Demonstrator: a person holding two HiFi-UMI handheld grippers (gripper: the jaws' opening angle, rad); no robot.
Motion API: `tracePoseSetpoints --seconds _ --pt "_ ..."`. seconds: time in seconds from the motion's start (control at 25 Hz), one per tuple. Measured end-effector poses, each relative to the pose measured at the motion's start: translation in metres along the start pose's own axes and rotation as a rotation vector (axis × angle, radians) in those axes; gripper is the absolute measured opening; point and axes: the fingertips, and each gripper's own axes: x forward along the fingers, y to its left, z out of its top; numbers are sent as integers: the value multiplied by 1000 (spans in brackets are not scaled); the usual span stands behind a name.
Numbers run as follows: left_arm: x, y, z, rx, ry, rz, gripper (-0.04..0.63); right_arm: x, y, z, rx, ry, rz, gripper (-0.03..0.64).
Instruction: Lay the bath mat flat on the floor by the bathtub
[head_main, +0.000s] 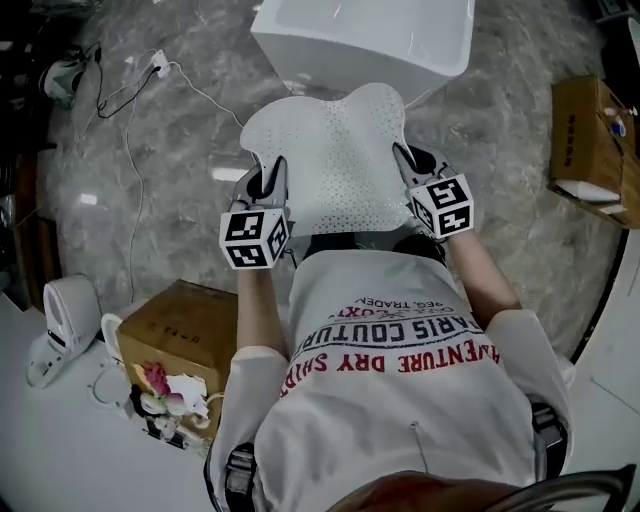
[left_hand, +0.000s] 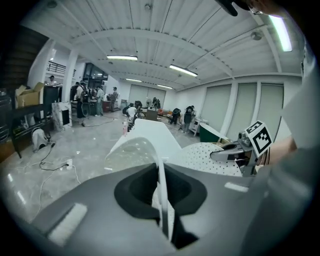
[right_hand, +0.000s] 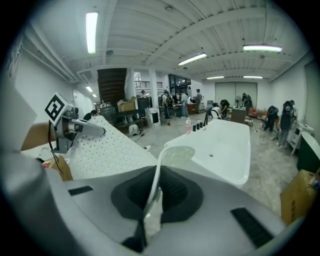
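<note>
Left tongs (head_main: 273, 175) and right tongs (head_main: 406, 160) are both clamped on the bath mat (head_main: 335, 160).
Your left tongs are closed on the near left edge of the white perforated mat, and your right tongs on its near right edge. In each gripper view a thin fold of mat stands pinched between the jaws. The mat spreads between the two tongs, raised above the grey marble floor (head_main: 180, 150). Its far end points toward the white bathtub (head_main: 370, 40) directly ahead of you. A cardboard box (head_main: 185, 325) sits on the floor at your left.
</note>
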Motion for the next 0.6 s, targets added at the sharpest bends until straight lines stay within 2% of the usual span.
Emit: tracePoseSetpoints --seconds 0.2,0.4,0.6 --pt "29 43 3 82 75 -101 18 26 9 0 91 18 -112 12" --pt "61 73 -15 73 117 -118 18 49 2 -30 149 61 -177 12" --pt "105 88 -51 64 154 -126 18 80 -15 -69 195 103 -194 12"
